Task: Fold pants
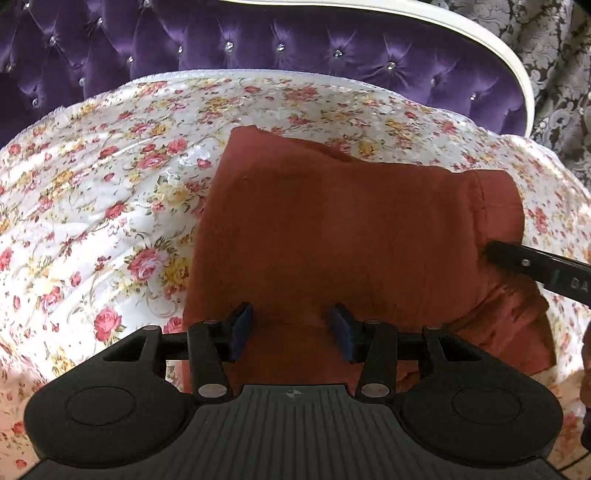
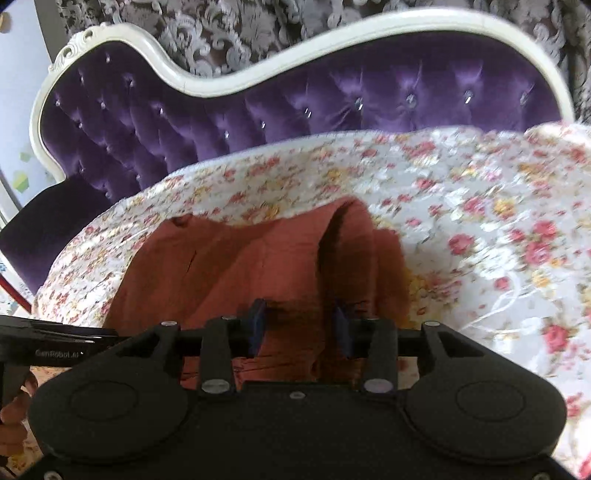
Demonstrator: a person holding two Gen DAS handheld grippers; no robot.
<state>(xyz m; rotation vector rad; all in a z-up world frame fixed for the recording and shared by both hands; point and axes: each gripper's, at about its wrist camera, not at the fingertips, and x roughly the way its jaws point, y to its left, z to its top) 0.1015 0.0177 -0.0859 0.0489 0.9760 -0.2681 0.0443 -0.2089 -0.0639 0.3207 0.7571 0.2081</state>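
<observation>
Rust-red pants [image 1: 332,229] lie folded into a compact block on a floral bedspread [image 1: 103,192]. My left gripper [image 1: 291,314] hovers over their near edge, open, its blue pads apart with only flat cloth below the gap. A black finger of the other gripper [image 1: 517,260] reaches onto the pants' right side near a seam. In the right wrist view the pants [image 2: 221,266] show a raised fold on their right. My right gripper [image 2: 301,314] is open over that cloth, pinching nothing. The left gripper's black body [image 2: 55,347] shows at the left edge.
A purple tufted headboard [image 1: 258,40] with a cream frame [image 2: 221,79] rises behind the bed. A patterned grey curtain [image 2: 258,26] hangs beyond it. The bedspread [image 2: 480,240] extends right of the pants. A hand [image 2: 14,413] is at the lower left.
</observation>
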